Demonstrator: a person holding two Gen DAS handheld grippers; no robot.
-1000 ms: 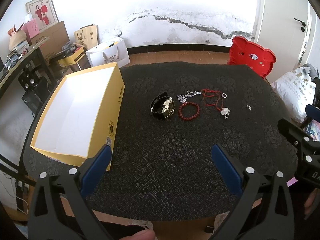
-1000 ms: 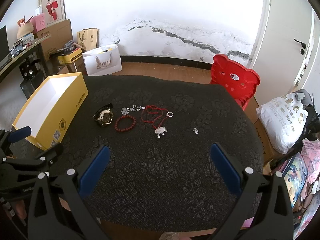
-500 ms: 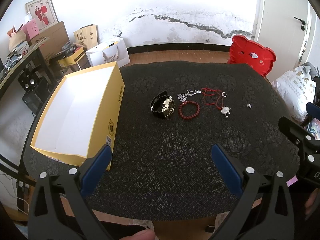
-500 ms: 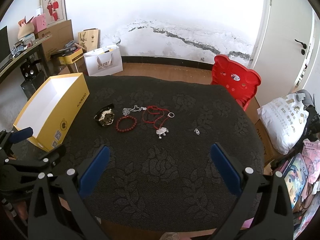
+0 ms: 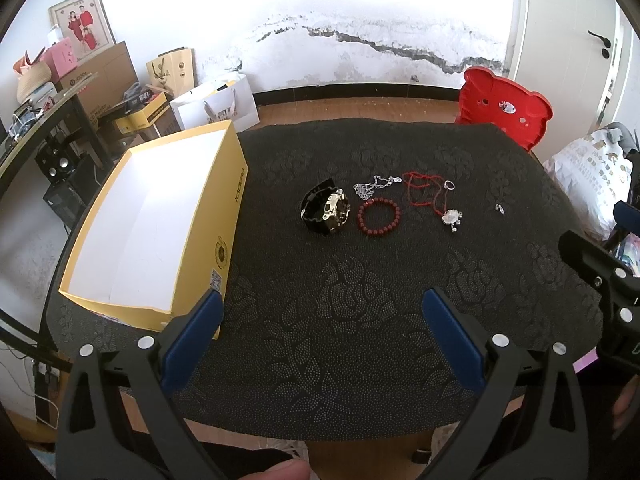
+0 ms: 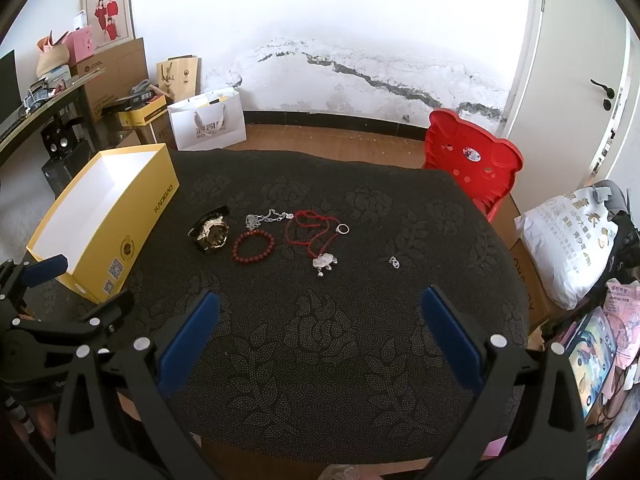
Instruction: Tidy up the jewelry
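- Here, the left gripper (image 5: 320, 320) hangs above the near edge of the table (image 5: 360, 320), with its two blue fingers (image 5: 192, 336) spread wide and nothing between them.
- The right gripper (image 6: 320, 320) also hangs over the near edge, to the right of the left one; its blue fingers (image 6: 452, 332) are spread wide and hold nothing.
- The table has a black cloth with a flower pattern.
- A yellow box (image 5: 224, 220) with a white inside stands open on the left side of the table.
- The jewelry lies in a loose row near the middle of the table, to the right of the box and apart from it.
- The black and gold watch (image 5: 326, 210) is the leftmost piece.
- Just right of it lies the red bead bracelet (image 5: 378, 217), and the silver chain (image 5: 376, 186) lies just beyond the bracelet, on the far side.
- The red cord necklace (image 5: 424, 192) lies further right, with its silver pendant (image 5: 452, 218) at the near end.
- A small silver ring (image 5: 449, 185) lies at the right edge of the cord.
- A small silver piece (image 5: 499, 208) lies alone further to the right; I cannot tell what it is.
- A red chair (image 5: 504, 108) stands behind the far right edge of the table.
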